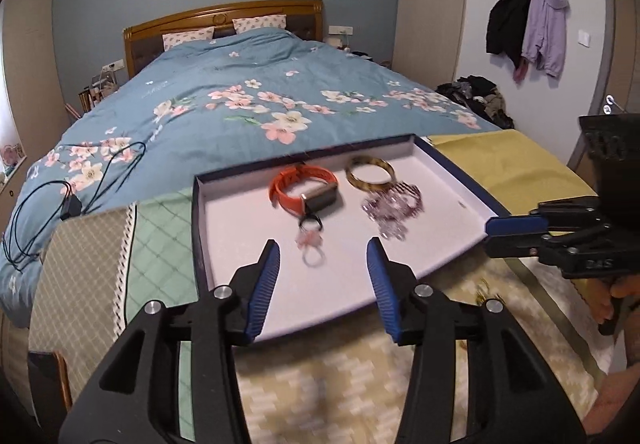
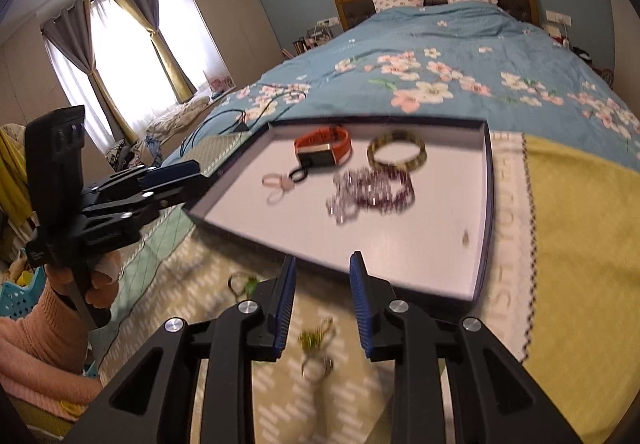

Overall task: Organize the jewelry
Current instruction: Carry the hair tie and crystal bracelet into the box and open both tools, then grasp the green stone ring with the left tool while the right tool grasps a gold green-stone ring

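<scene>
Bedroom, floral quilt [image 1: 240,96], patterned cloths beneath white-lined jewelry tray [image 1: 224,240].

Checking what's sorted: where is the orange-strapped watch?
In both views the orange-strapped watch lies inside the white-lined tray, far side, beside the tortoiseshell bangle.

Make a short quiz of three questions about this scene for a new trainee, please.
1. True or false: the orange-strapped smartwatch lies inside the shallow white tray with dark rim.
2. Which lies nearest the amber-and-dark mottled bangle? A) purple beaded bracelet B) small gold-green trinket on the patterned cloth C) black cable on the floral blue quilt
3. Fill in: the left gripper and the right gripper are both ____.

Key: 1 true; 2 A; 3 open.
</scene>
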